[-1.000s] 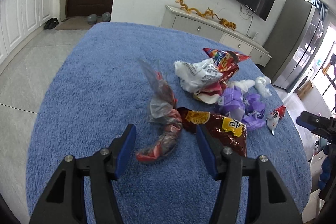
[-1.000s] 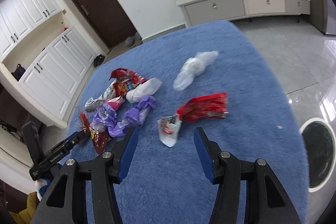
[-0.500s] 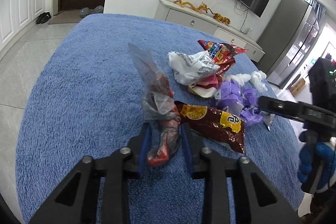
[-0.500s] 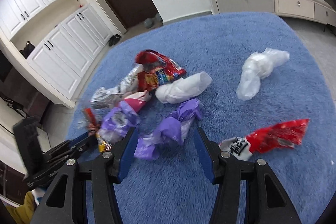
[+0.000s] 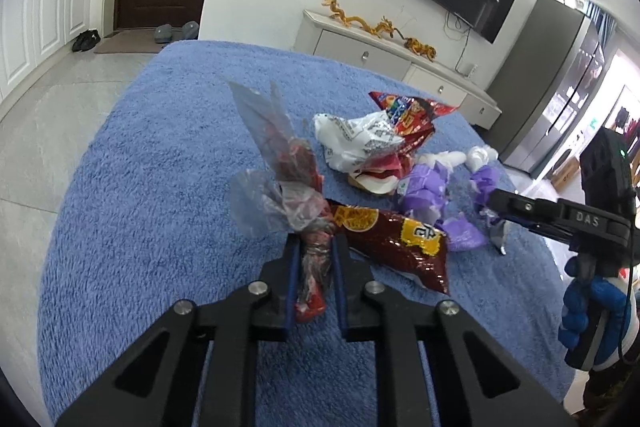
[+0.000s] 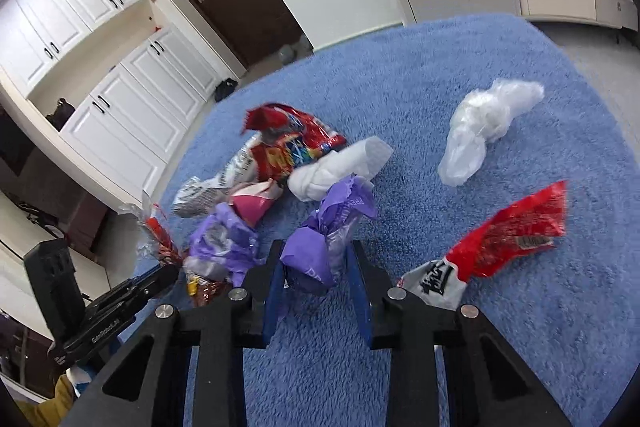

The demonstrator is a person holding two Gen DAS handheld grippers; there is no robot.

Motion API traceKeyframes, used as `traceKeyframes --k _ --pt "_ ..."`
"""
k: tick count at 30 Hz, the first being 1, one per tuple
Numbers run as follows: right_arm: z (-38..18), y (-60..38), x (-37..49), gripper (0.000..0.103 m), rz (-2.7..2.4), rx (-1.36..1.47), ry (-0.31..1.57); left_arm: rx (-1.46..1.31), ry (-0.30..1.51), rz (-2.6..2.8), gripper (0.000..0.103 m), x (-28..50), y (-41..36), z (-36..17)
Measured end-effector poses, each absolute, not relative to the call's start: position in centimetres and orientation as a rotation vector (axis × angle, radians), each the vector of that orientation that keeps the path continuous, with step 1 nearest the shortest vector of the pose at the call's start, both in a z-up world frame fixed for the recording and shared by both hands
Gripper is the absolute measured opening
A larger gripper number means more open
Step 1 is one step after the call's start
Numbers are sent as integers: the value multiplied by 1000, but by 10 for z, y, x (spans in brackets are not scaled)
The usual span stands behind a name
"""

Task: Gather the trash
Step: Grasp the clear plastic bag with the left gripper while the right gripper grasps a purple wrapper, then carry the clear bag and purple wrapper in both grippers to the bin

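1. The left gripper (image 5: 314, 267) had its jaws clamped on the clear knotted wrapper (image 5: 296, 195), raised above the blue-covered table (image 5: 152, 195).
2. The right gripper (image 6: 316, 291) held its jaws parted around the purple wrapper (image 6: 328, 235), not yet pinching it.
3. Other wrappers lay clustered just beside them.

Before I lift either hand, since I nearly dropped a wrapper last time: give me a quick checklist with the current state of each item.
1. Left gripper shut on the clear twisted bag: ok.
2. Clear twisted bag free of the dark red snack bag: cannot tell, they overlap.
3. Right gripper astride the purple wrapper: ok.
4. Right gripper clamped on the purple wrapper: not ok, jaws show gaps.
5. Red-and-white wrapper clear of the right gripper: ok, it lies beside.
6. Trash bin located: cannot tell, none visible.
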State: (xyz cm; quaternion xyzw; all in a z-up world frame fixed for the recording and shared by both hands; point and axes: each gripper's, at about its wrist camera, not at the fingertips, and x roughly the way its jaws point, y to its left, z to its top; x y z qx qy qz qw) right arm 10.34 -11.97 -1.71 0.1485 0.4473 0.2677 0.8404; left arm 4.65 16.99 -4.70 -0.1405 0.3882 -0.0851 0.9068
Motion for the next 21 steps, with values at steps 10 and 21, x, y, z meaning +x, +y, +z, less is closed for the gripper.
traceKeyframes --k 10,21 --pt "28 -163 54 29 543 321 799 -235 729 -196 14 20 148 -2" --pt "71 -274 -10 29 299 371 621 -162 711 -390 14 27 44 38"
